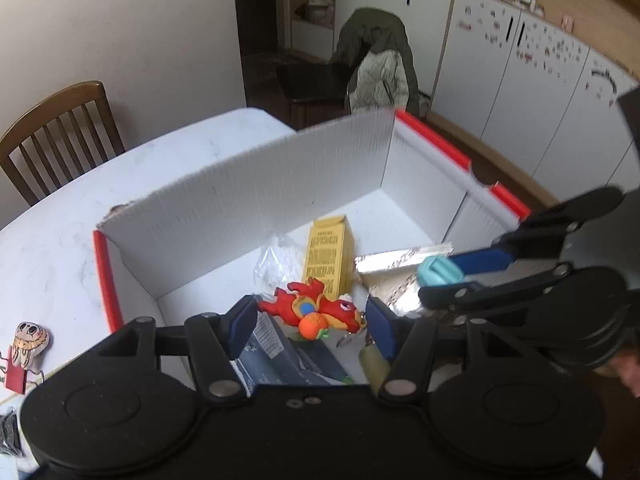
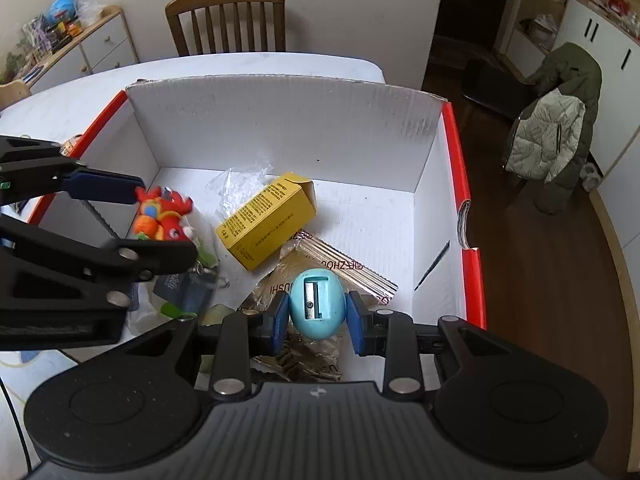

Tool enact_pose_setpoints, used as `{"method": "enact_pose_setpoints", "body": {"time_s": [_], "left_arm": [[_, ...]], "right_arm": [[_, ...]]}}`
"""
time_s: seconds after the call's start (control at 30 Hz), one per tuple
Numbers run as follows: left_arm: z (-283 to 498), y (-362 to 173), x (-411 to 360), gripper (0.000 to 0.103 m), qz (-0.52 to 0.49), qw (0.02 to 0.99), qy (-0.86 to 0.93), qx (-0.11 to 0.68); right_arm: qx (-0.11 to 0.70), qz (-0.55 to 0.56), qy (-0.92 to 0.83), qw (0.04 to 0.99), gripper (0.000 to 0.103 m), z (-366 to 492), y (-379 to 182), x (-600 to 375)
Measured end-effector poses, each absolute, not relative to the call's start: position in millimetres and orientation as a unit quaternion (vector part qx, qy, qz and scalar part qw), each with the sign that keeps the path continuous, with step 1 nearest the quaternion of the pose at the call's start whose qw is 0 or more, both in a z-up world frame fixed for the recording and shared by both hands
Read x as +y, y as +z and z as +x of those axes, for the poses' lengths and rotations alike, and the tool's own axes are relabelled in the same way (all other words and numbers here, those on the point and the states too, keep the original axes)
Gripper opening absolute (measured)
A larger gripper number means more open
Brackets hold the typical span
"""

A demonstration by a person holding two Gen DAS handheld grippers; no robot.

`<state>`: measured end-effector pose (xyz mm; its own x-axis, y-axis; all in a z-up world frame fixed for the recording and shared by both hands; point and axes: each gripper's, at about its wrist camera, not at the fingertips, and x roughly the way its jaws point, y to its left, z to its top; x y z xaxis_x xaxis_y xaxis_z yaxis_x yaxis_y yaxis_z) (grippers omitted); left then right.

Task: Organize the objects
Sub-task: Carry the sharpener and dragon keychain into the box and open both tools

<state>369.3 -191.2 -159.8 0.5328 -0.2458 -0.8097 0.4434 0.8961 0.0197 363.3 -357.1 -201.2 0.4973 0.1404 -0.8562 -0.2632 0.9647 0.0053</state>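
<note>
A white corrugated box [image 1: 260, 192] [image 2: 280, 120] with red rims stands on the table. My left gripper [image 1: 312, 316] [image 2: 162, 220] hangs over its near left part, jaws wide, shut on a red plush toy [image 1: 320, 308] [image 2: 164, 216] that spans the gap between the pads. My right gripper [image 2: 318, 320] [image 1: 436, 280] is shut on a light blue egg-shaped pencil sharpener [image 2: 318, 304] [image 1: 438, 272] above the box floor. Below lie a yellow carton [image 1: 330, 252] [image 2: 268, 220], a foil snack packet [image 2: 344, 268], a clear plastic bag [image 2: 240, 184] and a dark package [image 1: 280, 352].
The box sits on a white marble table [image 1: 160, 152]. An owl figure [image 1: 30, 342] and a red binder clip [image 1: 16, 376] lie left of the box. A wooden chair [image 2: 228, 20] stands behind the table. Another chair with a jacket [image 2: 556, 140] is at the right.
</note>
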Motion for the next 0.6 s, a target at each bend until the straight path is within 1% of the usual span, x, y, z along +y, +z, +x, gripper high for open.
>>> {"method": "enact_pose_setpoints", "body": {"time_s": [0.13, 0.3, 0.37, 0.47, 0.57, 0.6], "left_arm": [[375.6, -174.3, -193.6, 0.059, 0.127, 0.859, -0.188, 0.458], [378.8, -178.6, -197.5, 0.059, 0.145, 0.854, -0.192, 0.46], [381.4, -182.0, -199.8, 0.056, 0.151, 0.849, -0.189, 0.47], [384.9, -186.4, -199.9, 0.056, 0.15, 0.845, -0.183, 0.48], [387.2, -186.1, -196.8, 0.059, 0.138, 0.842, -0.183, 0.488], [387.4, -185.9, -196.6, 0.062, 0.137, 0.842, -0.183, 0.49]], "right_arm": [[0.486, -0.063, 0.123, 0.863, 0.03, 363.7, -202.7, -359.5], [0.482, -0.063, 0.129, 0.865, 0.03, 363.5, -202.4, -360.8], [0.482, -0.06, 0.13, 0.864, 0.03, 364.1, -202.2, -361.9], [0.48, -0.057, 0.13, 0.866, 0.03, 363.6, -200.2, -363.7], [0.478, -0.052, 0.134, 0.867, 0.03, 363.2, -196.7, -365.8], [0.478, -0.052, 0.135, 0.867, 0.03, 362.8, -195.7, -366.1]]}}
